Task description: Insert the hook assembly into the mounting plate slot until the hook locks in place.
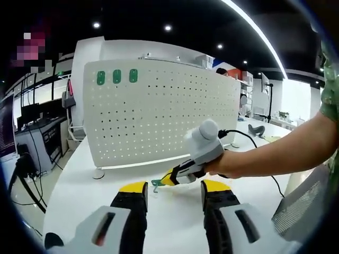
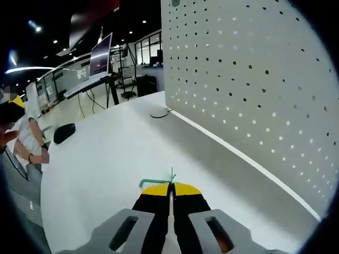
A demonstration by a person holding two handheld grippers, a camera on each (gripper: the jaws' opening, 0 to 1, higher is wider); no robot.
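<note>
The green hook (image 2: 157, 182) is pinched between the closed jaws of the right gripper (image 2: 171, 191), its thin wire sticking out past the yellow tips, one end bent to the side. In the left gripper view the same hook (image 1: 155, 184) shows at the tip of the right gripper (image 1: 169, 179), which a person's hand (image 1: 220, 165) holds low over the white surface (image 1: 79, 185), in front of the pegboard (image 1: 159, 114) and apart from it. The pegboard, a white perforated plate, stands upright on the surface on round feet (image 1: 98, 173); three green hook plates (image 1: 116, 76) sit in a row along its top edge, at the corner far from the person's arm. The left gripper (image 1: 174, 188) hovers nearer than the right one, facing the pegboard, its jaws parted with nothing between them. A black cable (image 1: 249, 138) trails from the right gripper across the surface beside the pegboard's far end.
</note>
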